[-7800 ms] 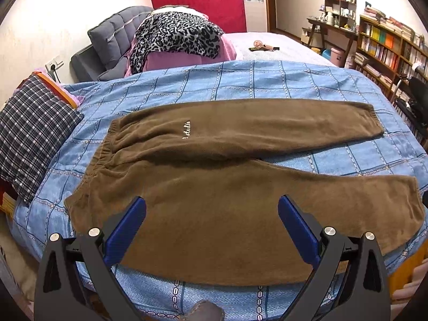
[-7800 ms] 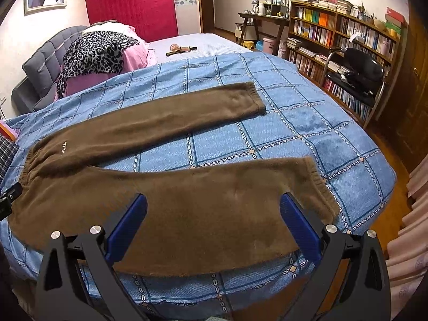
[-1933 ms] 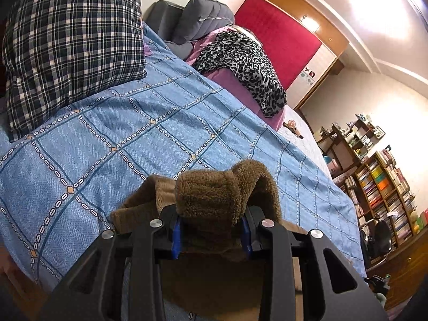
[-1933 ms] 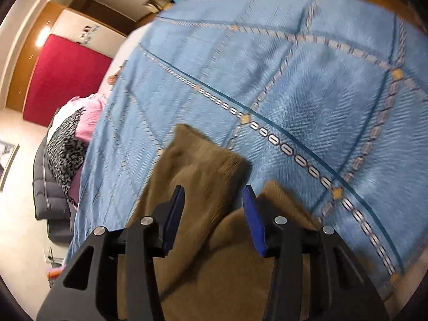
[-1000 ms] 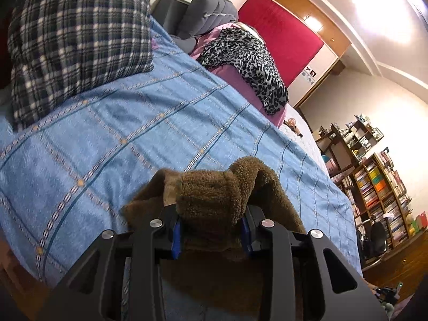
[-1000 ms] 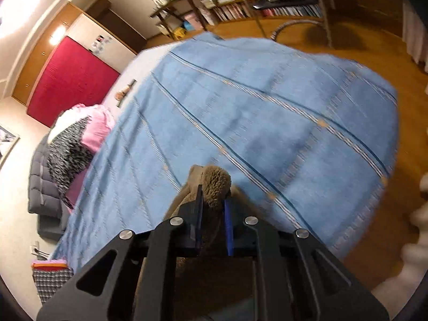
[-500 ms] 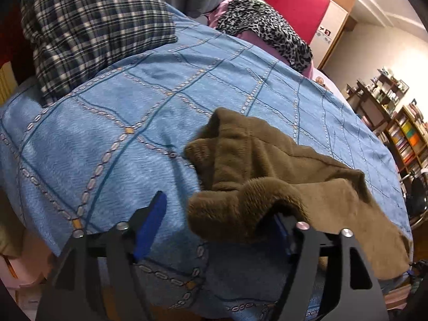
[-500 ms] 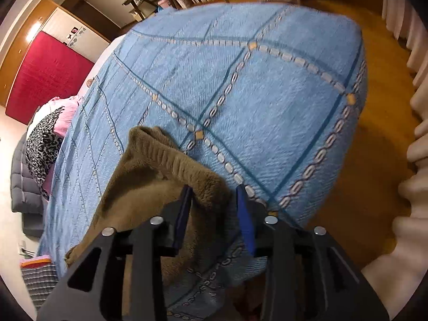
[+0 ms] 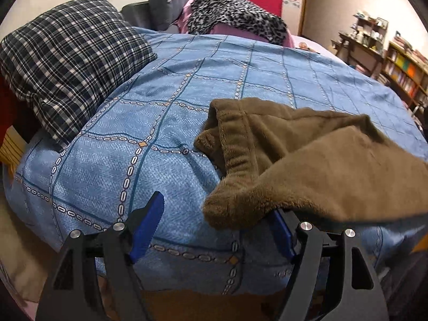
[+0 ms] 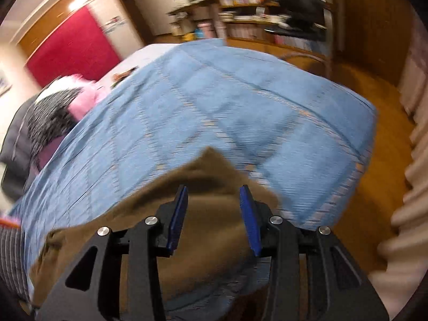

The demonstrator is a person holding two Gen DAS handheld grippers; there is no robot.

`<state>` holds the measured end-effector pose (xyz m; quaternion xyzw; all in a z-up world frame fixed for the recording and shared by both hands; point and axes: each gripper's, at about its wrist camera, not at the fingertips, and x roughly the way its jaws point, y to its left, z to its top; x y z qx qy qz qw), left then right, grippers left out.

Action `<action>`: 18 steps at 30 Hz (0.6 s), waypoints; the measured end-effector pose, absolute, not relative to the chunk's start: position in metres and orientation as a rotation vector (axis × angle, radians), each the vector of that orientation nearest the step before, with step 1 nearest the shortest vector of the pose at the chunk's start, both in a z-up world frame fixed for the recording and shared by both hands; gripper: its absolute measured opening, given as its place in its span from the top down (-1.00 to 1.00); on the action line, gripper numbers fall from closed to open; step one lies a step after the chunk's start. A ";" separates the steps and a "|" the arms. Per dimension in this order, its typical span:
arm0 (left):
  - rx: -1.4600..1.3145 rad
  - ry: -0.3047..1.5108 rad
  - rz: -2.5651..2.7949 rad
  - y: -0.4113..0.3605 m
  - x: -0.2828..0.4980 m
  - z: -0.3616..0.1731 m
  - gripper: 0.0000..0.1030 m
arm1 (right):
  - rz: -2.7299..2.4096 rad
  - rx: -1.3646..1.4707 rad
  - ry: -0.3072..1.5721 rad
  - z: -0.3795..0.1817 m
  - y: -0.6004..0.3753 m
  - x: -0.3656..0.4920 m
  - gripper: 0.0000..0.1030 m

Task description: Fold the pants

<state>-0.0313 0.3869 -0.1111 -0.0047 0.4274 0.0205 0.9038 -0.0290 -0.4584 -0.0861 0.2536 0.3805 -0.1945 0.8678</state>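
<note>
The brown fleece pants [image 9: 307, 160] lie bunched on the blue bed cover, waistband end toward the left. My left gripper [image 9: 216, 222] is open at the bed's near edge; a corner of the pants drapes over its right finger [image 9: 281, 232]. In the blurred right wrist view the pants [image 10: 208, 214] lie under and ahead of my right gripper [image 10: 214, 208], which is open with nothing between its blue pads.
A plaid pillow [image 9: 67, 69] lies at the left of the blue bed cover [image 9: 187, 85]. A leopard-print blanket [image 9: 235, 18] and grey cushions are at the back. Bookshelves [image 9: 401, 67] and a black chair [image 10: 299, 8] stand to the right, above wooden floor [image 10: 374, 85].
Both grippers were shut on the pants a second ago and have opened and let the fabric go. Both have drawn back toward the bed's near edge; the right one is moving fast.
</note>
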 end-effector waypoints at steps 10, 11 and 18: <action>-0.299 0.793 -0.048 0.430 -0.053 -0.108 -0.46 | -0.006 0.417 0.902 -0.099 -0.322 0.076 0.20; -0.341 0.790 -0.045 0.434 -0.047 -0.107 -0.49 | 0.020 0.405 0.912 -0.100 -0.308 0.084 0.20; -0.483 0.807 -0.062 0.440 0.016 -0.107 -0.64 | 0.263 0.307 0.946 -0.110 -0.196 0.143 0.20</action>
